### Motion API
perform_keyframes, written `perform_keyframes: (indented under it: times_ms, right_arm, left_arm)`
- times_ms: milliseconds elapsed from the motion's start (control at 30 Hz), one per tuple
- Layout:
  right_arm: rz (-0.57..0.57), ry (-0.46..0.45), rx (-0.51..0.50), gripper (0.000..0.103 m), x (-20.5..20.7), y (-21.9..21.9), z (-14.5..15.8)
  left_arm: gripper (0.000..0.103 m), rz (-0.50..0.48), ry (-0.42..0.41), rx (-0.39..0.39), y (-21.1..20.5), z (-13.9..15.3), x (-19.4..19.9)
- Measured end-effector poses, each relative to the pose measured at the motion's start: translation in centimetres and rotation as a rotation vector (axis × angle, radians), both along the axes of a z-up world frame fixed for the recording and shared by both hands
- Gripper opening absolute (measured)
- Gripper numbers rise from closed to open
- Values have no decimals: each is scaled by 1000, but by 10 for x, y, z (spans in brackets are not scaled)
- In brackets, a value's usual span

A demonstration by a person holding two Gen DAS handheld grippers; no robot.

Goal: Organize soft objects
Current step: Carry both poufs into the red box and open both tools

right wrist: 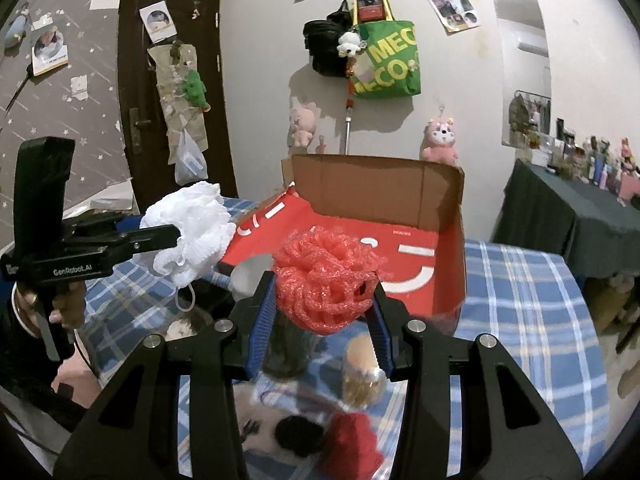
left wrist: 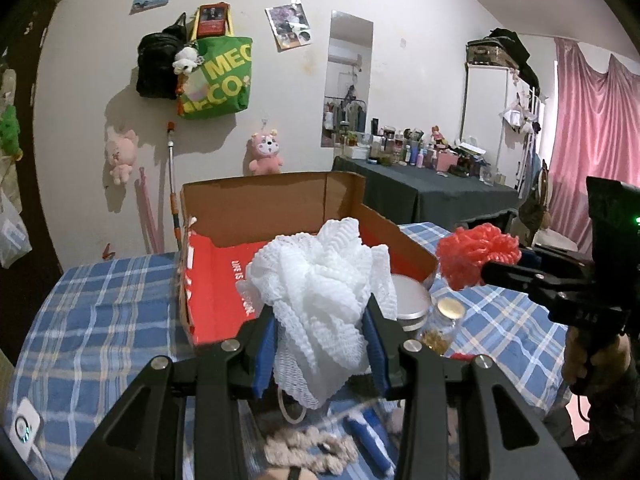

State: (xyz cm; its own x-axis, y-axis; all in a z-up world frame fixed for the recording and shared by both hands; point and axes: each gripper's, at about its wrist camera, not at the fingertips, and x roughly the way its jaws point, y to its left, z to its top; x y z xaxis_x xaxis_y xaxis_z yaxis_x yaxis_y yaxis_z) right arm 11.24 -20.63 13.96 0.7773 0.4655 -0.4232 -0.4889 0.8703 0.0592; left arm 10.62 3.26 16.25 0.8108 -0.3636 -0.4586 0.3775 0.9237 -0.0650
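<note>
My left gripper (left wrist: 322, 336) is shut on a white mesh bath pouf (left wrist: 320, 280) and holds it above the table, in front of the open cardboard box (left wrist: 256, 216) with a red inside. My right gripper (right wrist: 322, 320) is shut on a red mesh pouf (right wrist: 326, 276), held just before the same box (right wrist: 452, 264). In the left wrist view the red pouf (left wrist: 476, 254) and the right gripper (left wrist: 516, 276) show at the right. In the right wrist view the white pouf (right wrist: 188, 232) and the left gripper (right wrist: 160, 236) show at the left.
The table has a blue plaid cloth (left wrist: 100, 312). Below the grippers lie a round tin (left wrist: 412, 300), a jar with a gold lid (left wrist: 444, 324), a beige scrunchie (left wrist: 308, 452), a blue object (left wrist: 368, 440) and a red soft item (right wrist: 356, 444). A dark dresser (left wrist: 432, 192) stands behind.
</note>
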Motion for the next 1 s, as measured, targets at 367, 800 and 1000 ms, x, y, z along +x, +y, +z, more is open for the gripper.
perform_keyframes:
  times_ms: [367, 800, 1000]
  right_arm:
    - [87, 36, -96, 41, 62, 15, 23]
    - [102, 169, -226, 41, 190, 46, 8]
    - [40, 267, -276, 41, 261, 55, -16]
  left_arm:
    - [41, -62, 42, 97, -12, 21, 57]
    - [42, -91, 181, 199, -35, -4, 177]
    - [42, -49, 259, 210, -38, -25, 236]
